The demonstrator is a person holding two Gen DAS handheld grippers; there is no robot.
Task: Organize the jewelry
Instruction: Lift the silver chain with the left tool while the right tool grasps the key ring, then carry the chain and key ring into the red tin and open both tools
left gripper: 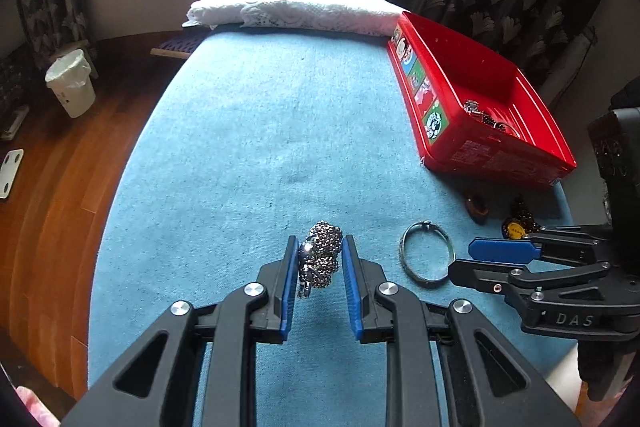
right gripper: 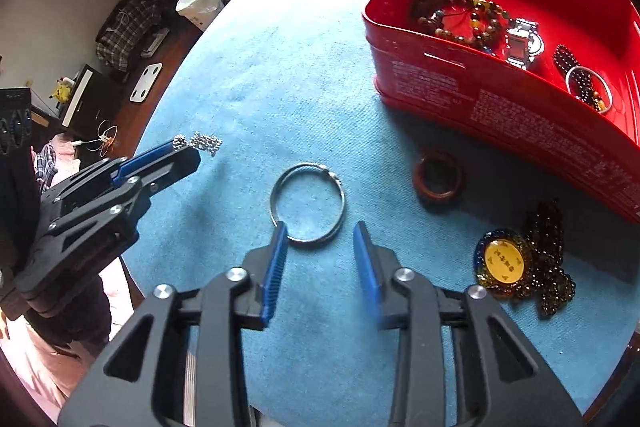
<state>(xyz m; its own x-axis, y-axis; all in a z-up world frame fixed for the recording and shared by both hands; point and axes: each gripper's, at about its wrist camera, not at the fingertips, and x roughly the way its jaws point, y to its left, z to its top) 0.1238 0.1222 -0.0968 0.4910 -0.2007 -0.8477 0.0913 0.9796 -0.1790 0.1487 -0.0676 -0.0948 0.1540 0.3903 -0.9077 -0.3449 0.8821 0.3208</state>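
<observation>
Left gripper (left gripper: pixel 320 259) is clamped on a bunched silver chain (left gripper: pixel 321 259); the wad sits between the blue pads, a loose end hanging below, lifted just clear of the blue cloth (left gripper: pixel 248 131). Right gripper (right gripper: pixel 320 247) stands part open with nothing between the pads, poised over the near edge of a thin metal bangle (right gripper: pixel 307 203) lying flat on the cloth.

Red tin (right gripper: pixel 500 99) stands to the far right and already holds bead bracelets and a watch. Still outside it: the bangle, a brown wooden ring (right gripper: pixel 438 179), a yellow pendant on dark beads (right gripper: pixel 505 262).

Handling, judged:
- chain: limp, light, likely to slip in strands; grip the whole wad, not one loop
- bangle: stiff, thin, smooth, lies flush with the cloth; pinch across the rim at one spot, pads pressed into the soft cloth to get under it
</observation>
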